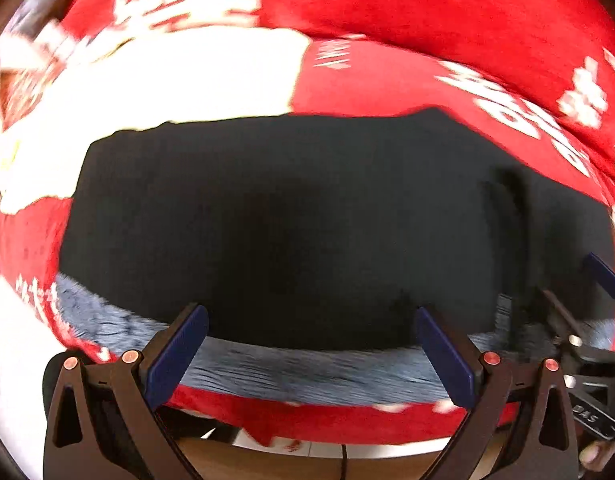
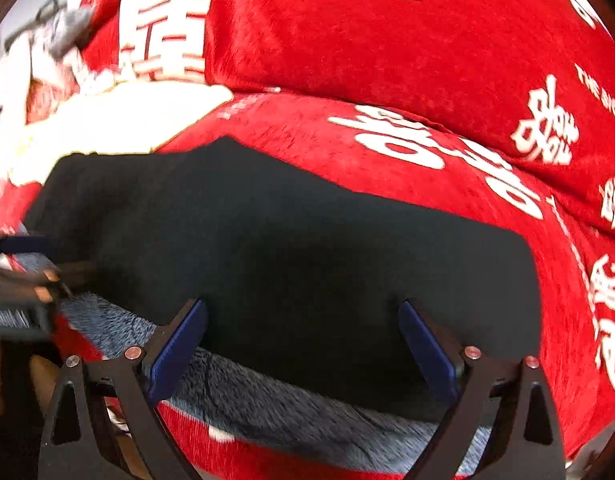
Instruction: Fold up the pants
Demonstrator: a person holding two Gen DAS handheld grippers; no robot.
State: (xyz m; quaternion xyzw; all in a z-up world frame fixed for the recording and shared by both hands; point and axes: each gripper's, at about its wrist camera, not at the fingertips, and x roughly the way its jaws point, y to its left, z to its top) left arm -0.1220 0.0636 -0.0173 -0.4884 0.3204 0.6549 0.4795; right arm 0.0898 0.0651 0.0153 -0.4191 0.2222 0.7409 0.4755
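The black pants (image 1: 307,220) lay flat across the middle of both frames, spread on a red blanket (image 1: 427,8) printed with white characters, their near edge over a strip of grey fleece (image 1: 299,372) at the bottom. The left claw (image 1: 309,316) stood wide apart at the lower edge, gripping nothing. The right claw (image 2: 301,310) was likewise spread, empty, above the pants' near hem. A cream cloth (image 2: 119,120) sat upper left.
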